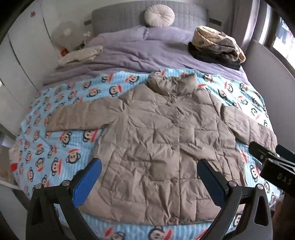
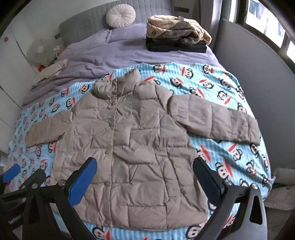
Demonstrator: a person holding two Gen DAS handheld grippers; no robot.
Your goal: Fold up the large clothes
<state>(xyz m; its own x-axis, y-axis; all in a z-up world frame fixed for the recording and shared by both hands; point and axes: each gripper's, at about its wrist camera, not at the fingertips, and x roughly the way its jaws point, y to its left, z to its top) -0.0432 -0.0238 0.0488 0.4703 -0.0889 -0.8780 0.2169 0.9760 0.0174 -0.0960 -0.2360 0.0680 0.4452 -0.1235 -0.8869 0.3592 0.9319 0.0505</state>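
Left wrist view shows both fingers' pairs wide open, empty, above the flat beige quilted puffer jacket (image 1: 166, 133); folding unstarted, a sleeve grasp likely comes next.

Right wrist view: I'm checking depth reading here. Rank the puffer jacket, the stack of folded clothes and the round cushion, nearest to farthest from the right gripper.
1. Puffer jacket, spread flat just beyond the open right gripper.
2. Stack of folded clothes, far right on the bed.
3. Round cushion, against the headboard.
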